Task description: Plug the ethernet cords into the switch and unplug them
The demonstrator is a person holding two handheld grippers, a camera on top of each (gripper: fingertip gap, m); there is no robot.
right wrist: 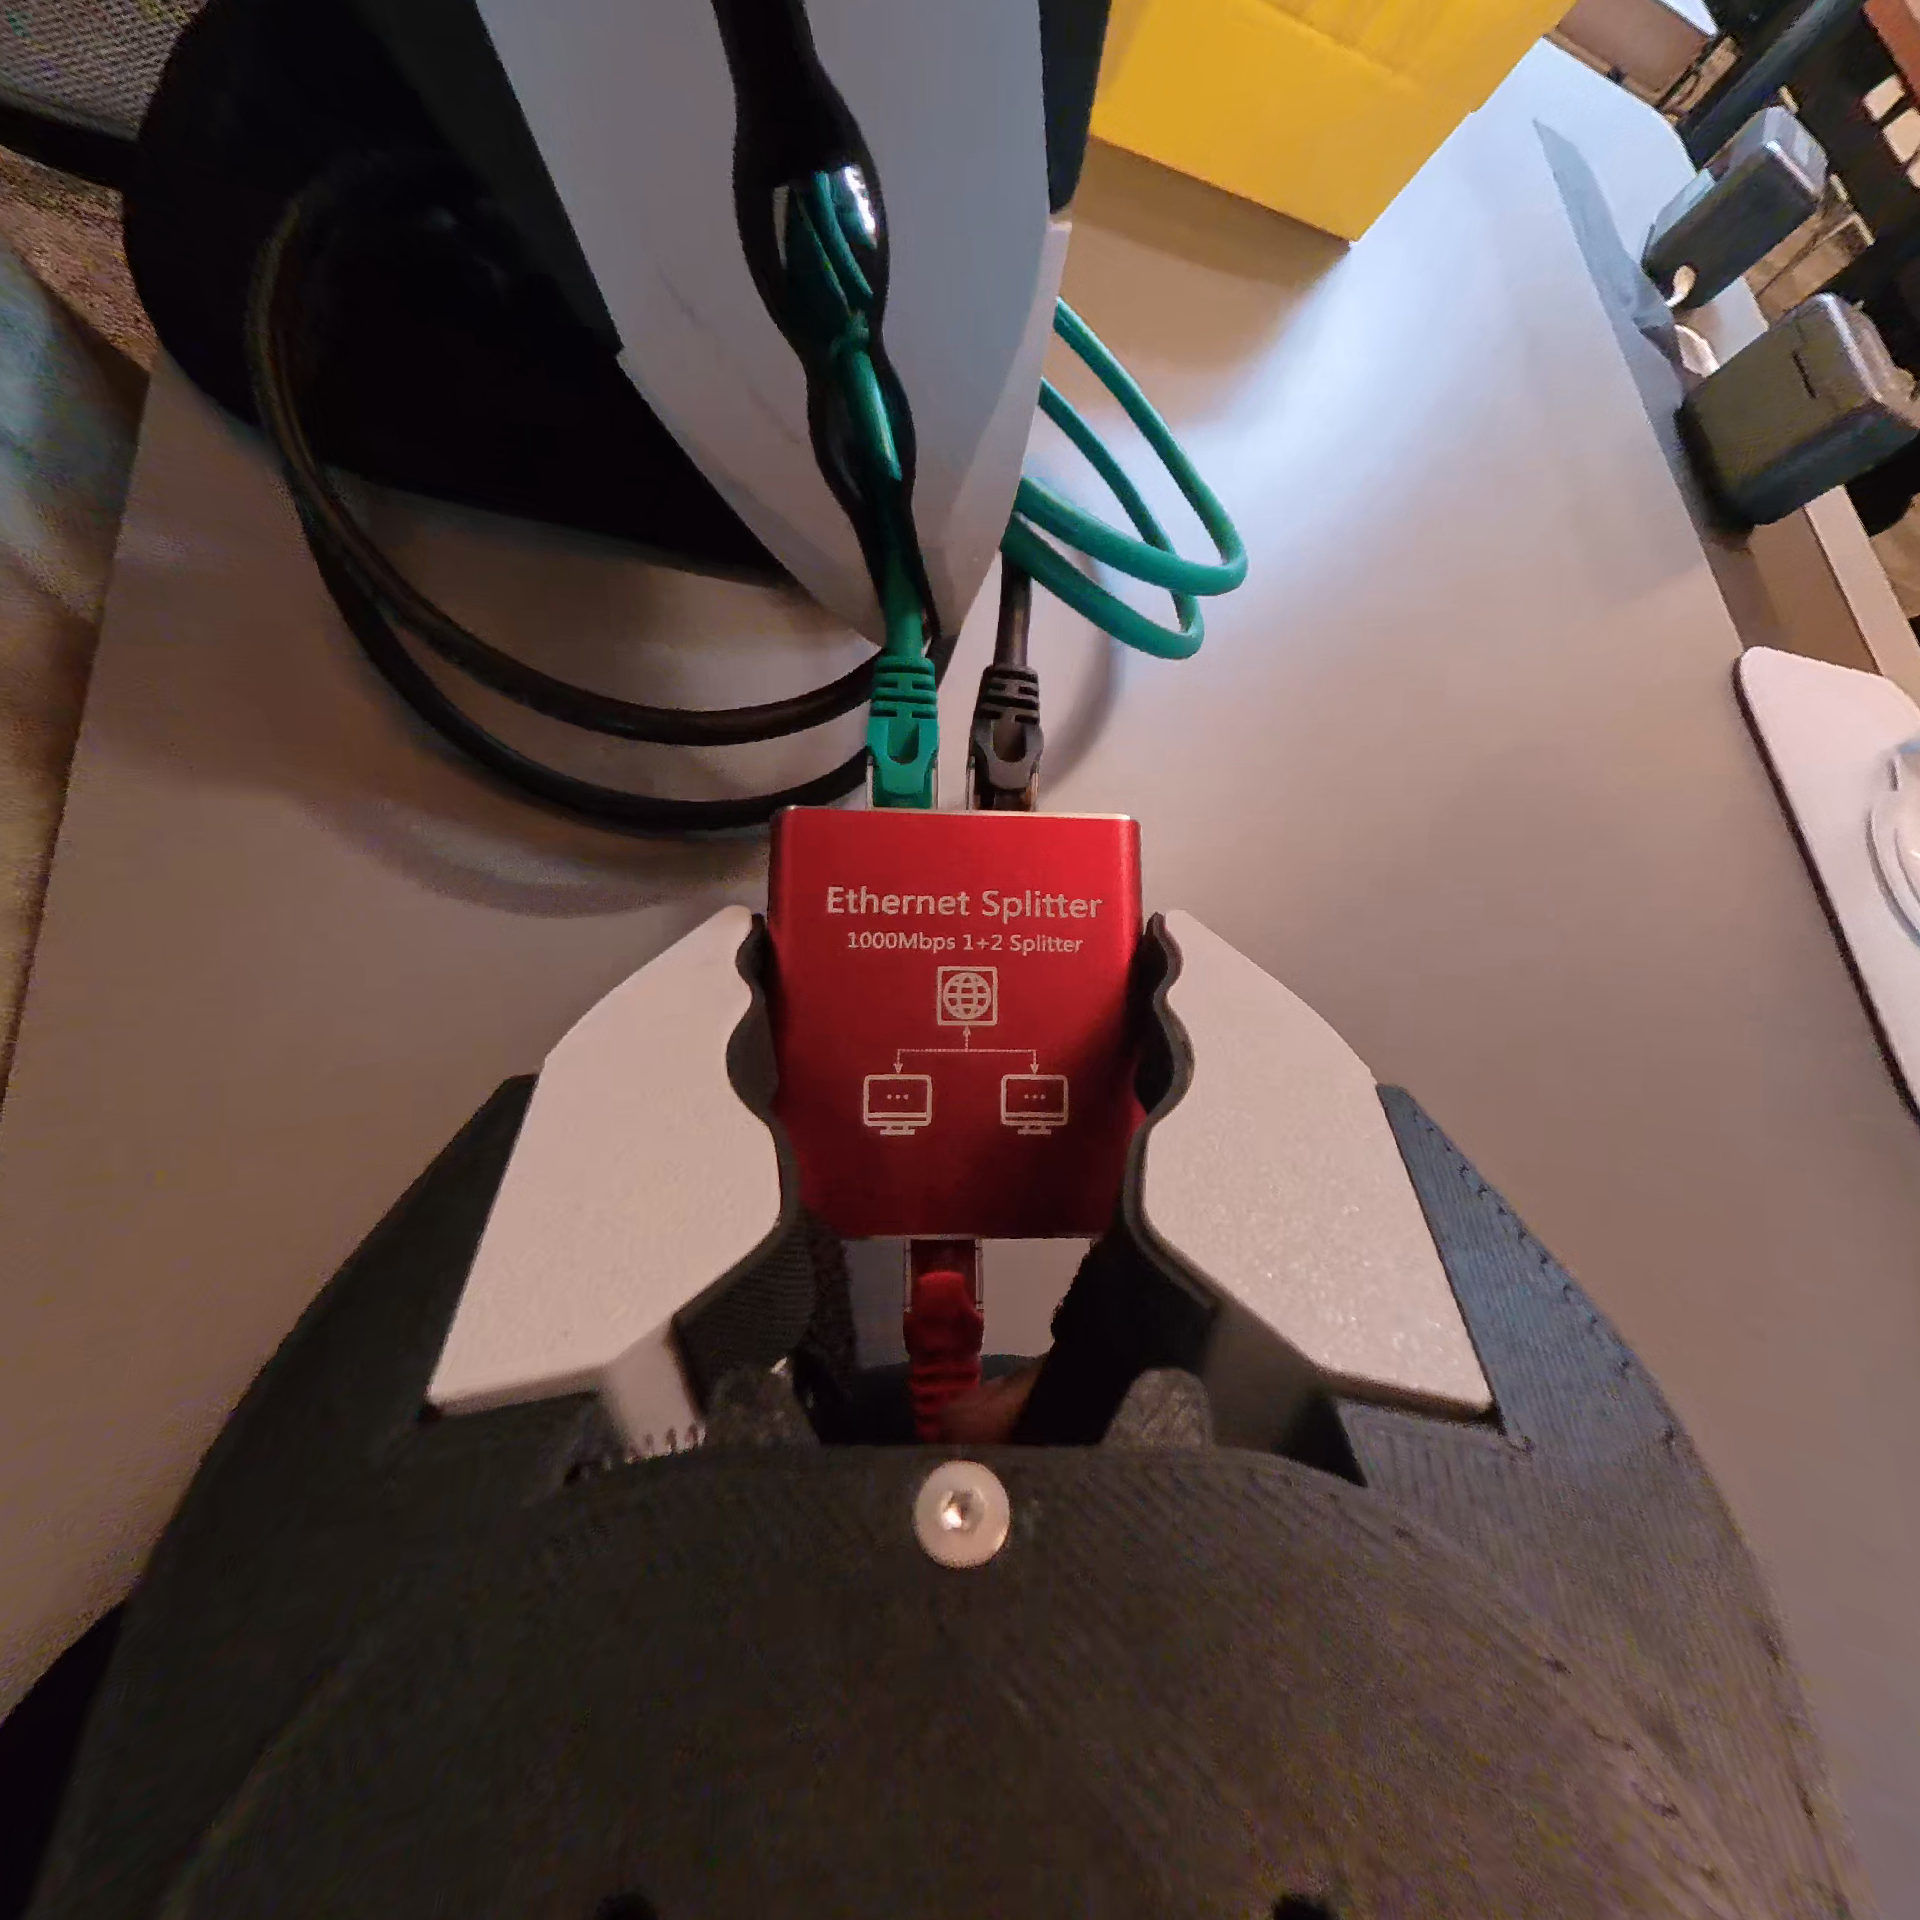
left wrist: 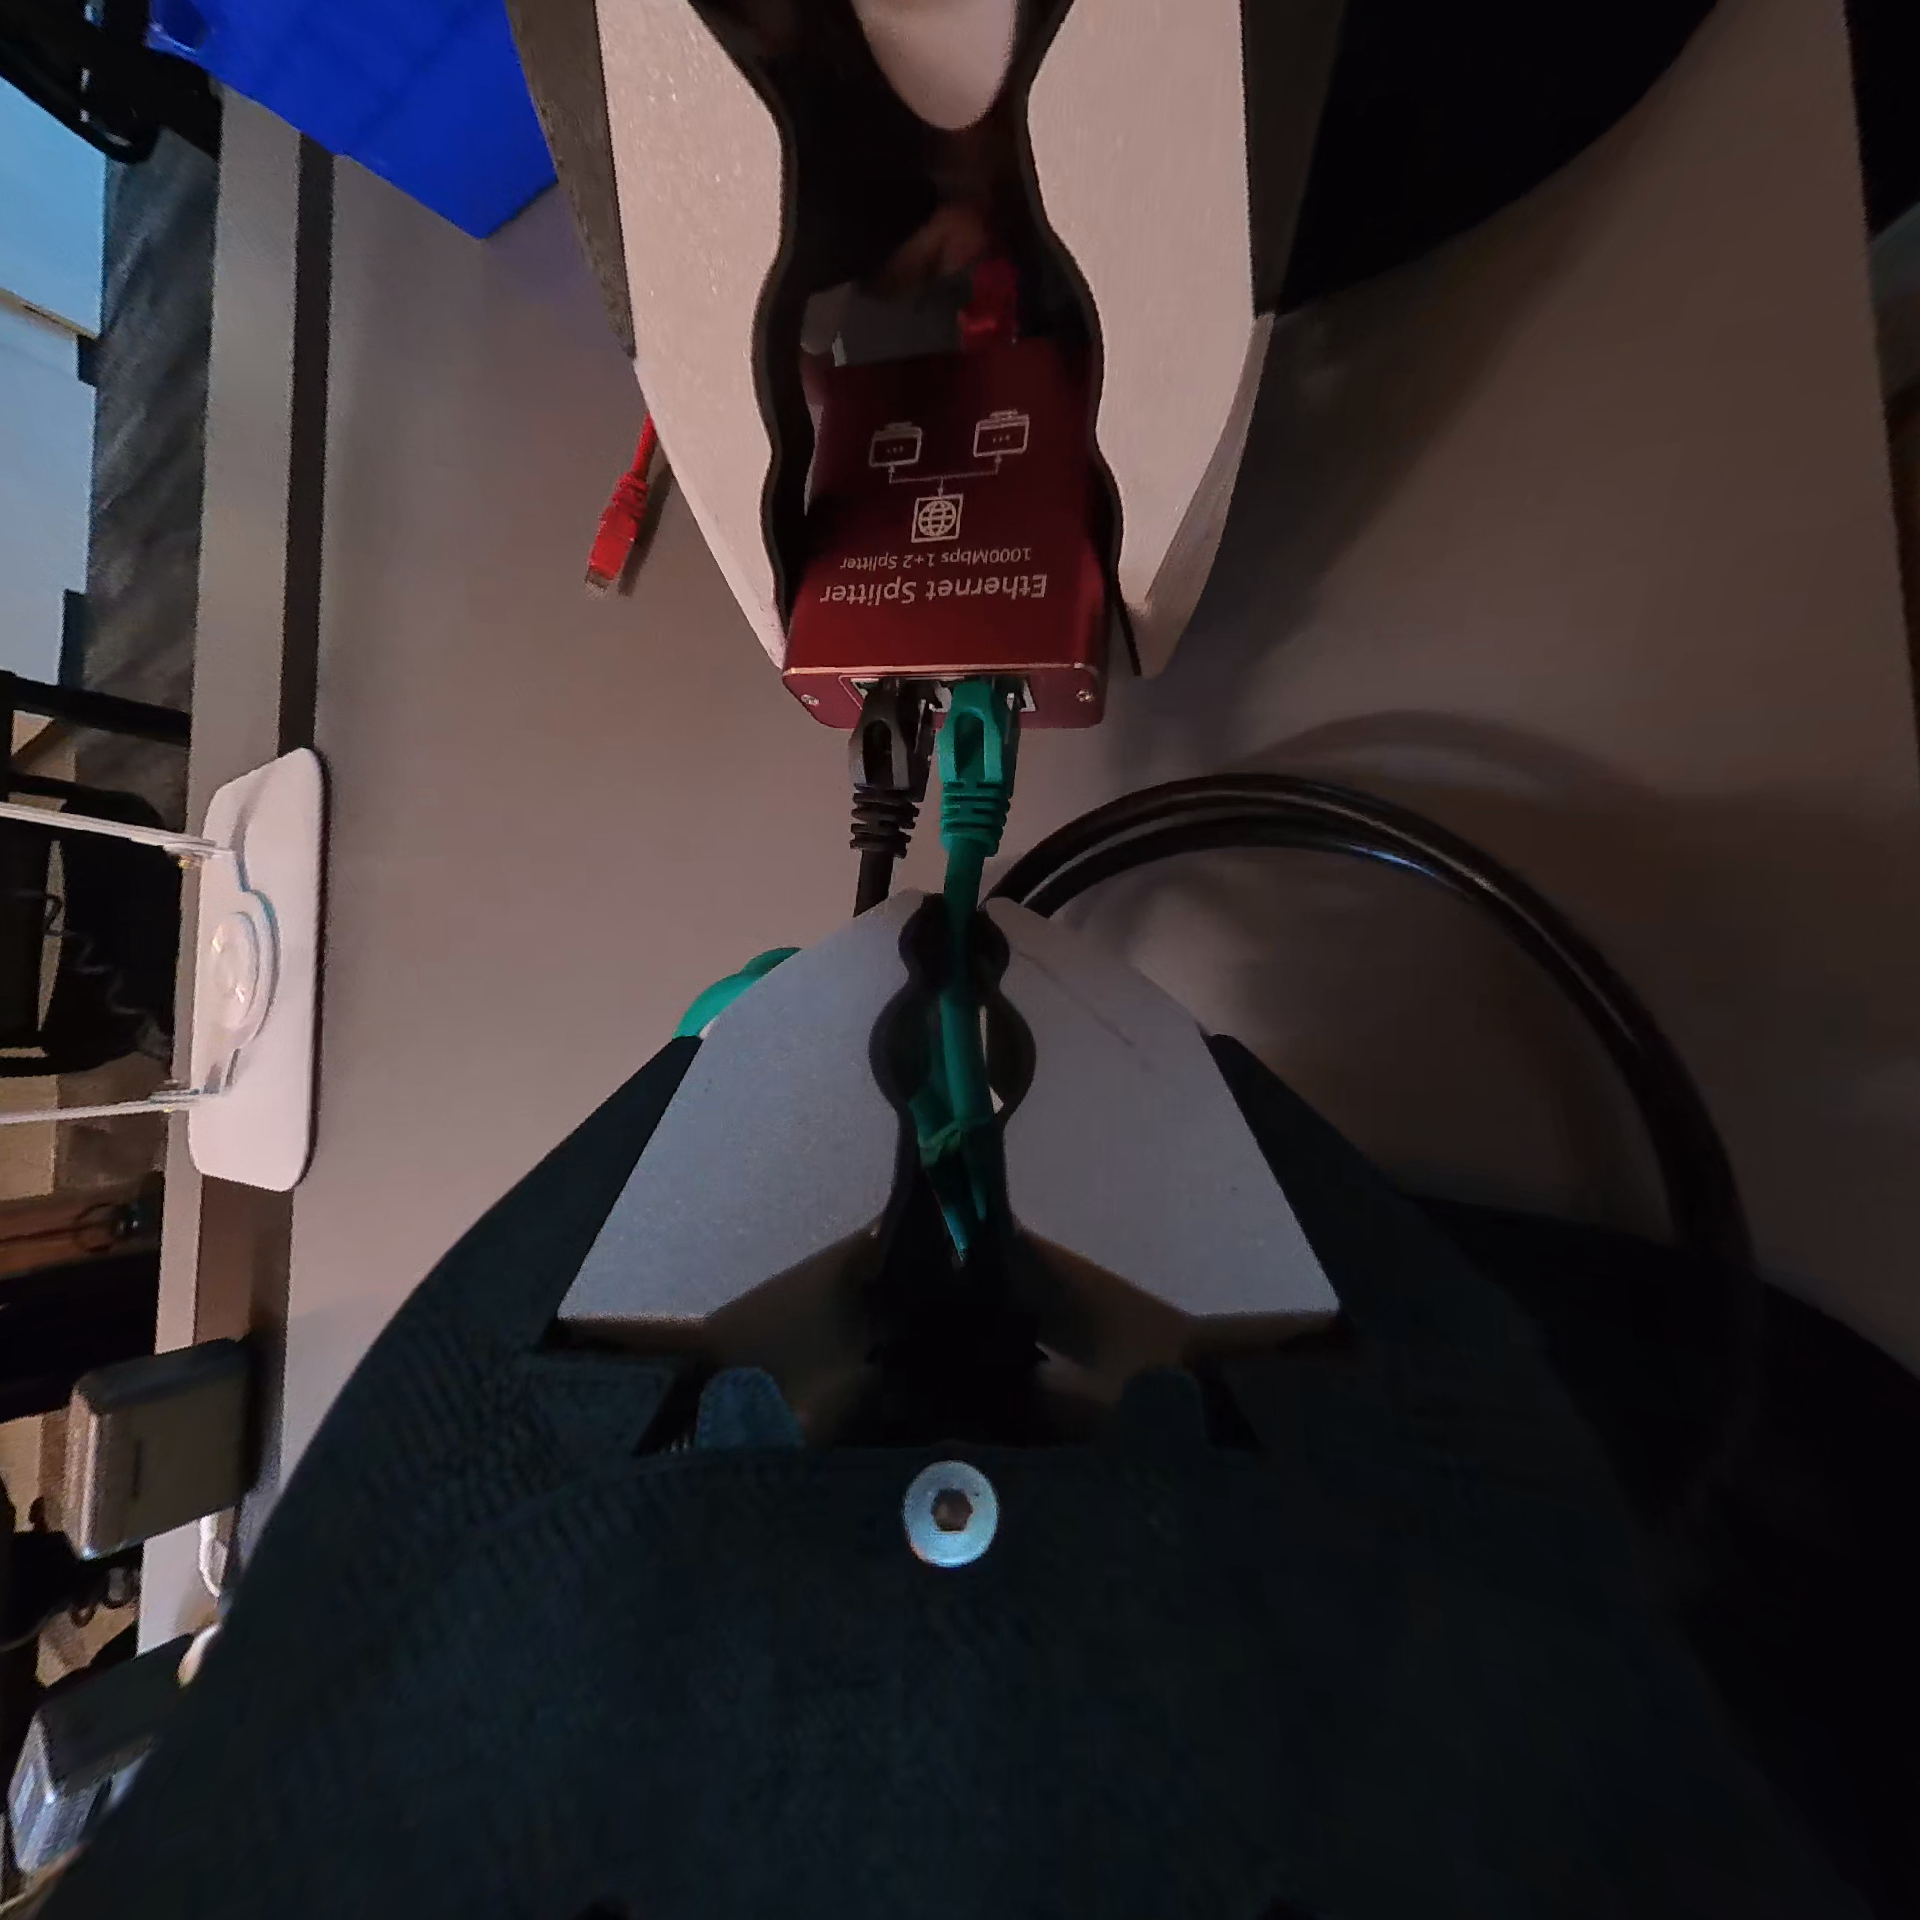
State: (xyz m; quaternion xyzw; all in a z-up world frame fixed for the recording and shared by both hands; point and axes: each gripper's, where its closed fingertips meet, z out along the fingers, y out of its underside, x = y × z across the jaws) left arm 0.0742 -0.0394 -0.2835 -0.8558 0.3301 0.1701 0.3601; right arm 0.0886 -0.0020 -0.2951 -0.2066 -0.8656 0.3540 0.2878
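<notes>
The red metal switch (right wrist: 961,1049) is clamped between my right gripper's (right wrist: 956,935) white fingers, just above the grey table. A green cord plug (right wrist: 902,743) and a black cord plug (right wrist: 1006,743) sit in its two far ports. A red cord plug (right wrist: 943,1340) is in its near port. My left gripper (left wrist: 954,914) faces the switch (left wrist: 940,551) and is shut on the green cord (left wrist: 961,904) a short way behind its plug (left wrist: 977,764). The black plug (left wrist: 883,769) sits beside it. The red cord's other end (left wrist: 623,509) lies loose on the table.
Black cable loops (right wrist: 416,623) and green cable loops (right wrist: 1132,520) lie on the grey table (right wrist: 1403,727). A yellow box (right wrist: 1299,104) stands at the back. A blue box (left wrist: 353,94) stands beyond the switch. A white pad (left wrist: 260,966) sits at the table edge.
</notes>
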